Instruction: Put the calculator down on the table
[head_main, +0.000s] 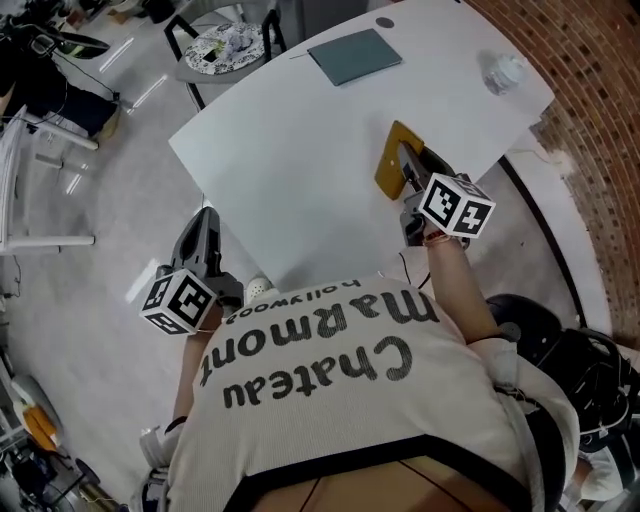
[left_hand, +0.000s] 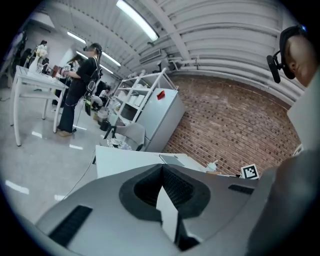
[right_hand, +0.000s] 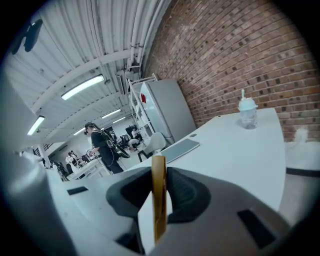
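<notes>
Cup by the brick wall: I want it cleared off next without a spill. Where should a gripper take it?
Take the cup round its body, below the domed lid, coming in level from the open side of the table. It stands upright, and the lid and the straw on top leave no sound hold from above.

On table (head_main: 290, 170): notebook (head_main: 354, 56) far, cup (head_main: 503, 72) rightward (calculator (head_main: 392, 160) above, nearer).
</notes>
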